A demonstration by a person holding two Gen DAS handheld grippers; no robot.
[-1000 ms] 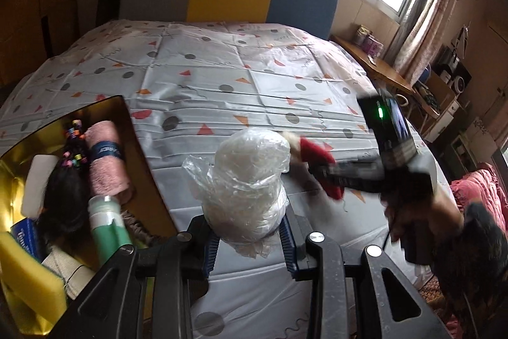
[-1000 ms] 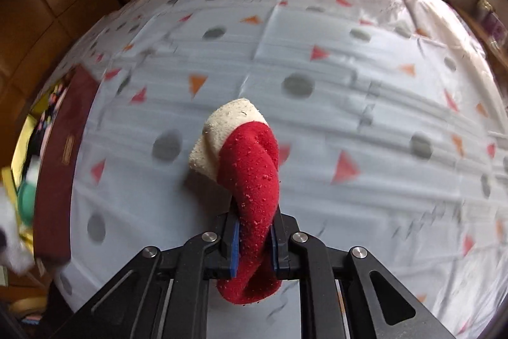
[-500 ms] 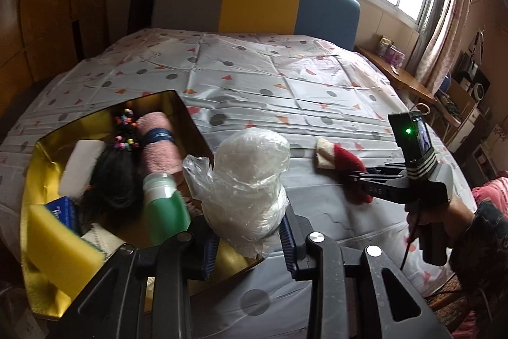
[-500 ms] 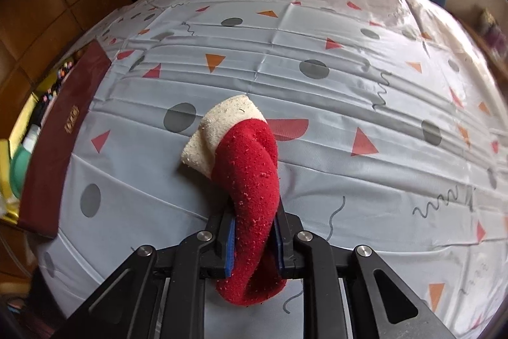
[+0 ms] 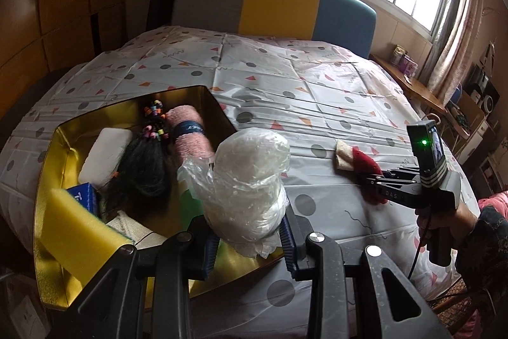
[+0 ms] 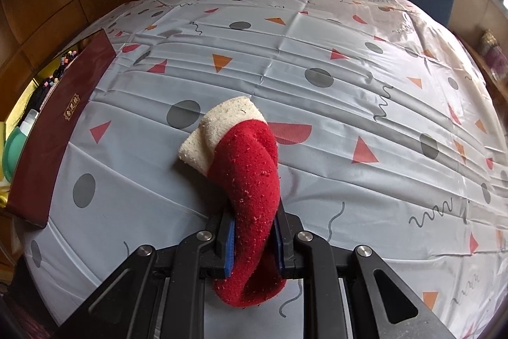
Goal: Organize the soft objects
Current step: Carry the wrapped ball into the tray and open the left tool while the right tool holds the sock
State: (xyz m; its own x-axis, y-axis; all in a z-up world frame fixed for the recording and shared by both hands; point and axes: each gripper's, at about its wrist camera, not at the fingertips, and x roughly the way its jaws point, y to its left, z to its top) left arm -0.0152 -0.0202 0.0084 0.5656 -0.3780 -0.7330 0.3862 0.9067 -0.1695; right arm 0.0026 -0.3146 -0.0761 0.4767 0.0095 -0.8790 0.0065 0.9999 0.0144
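My left gripper (image 5: 250, 239) is shut on a white soft bundle wrapped in clear plastic (image 5: 247, 180), held above the near right corner of a gold-lined box (image 5: 50, 167). The box holds a pink rolled towel (image 5: 190, 132), a black wig with coloured beads (image 5: 143, 167), a white pad (image 5: 104, 151), a yellow sponge (image 5: 76, 231) and a blue packet (image 5: 84, 196). My right gripper (image 6: 254, 240) is shut on a red sock with a cream cuff (image 6: 250, 167), whose cuff end rests on the bedsheet. In the left wrist view that right gripper (image 5: 370, 180) and sock (image 5: 358, 161) lie to the right.
The box's dark red outer wall (image 6: 54, 129) stands at the left of the right wrist view. The patterned sheet (image 6: 317, 53) covers the bed up to a grey, yellow and blue headboard (image 5: 279, 5). A wooden shelf with clutter (image 5: 409, 78) runs along the right under the window.
My left gripper has carried the plastic-wrapped bundle leftward, so it now hangs over the box's corner. The right gripper and the sock have barely shifted.
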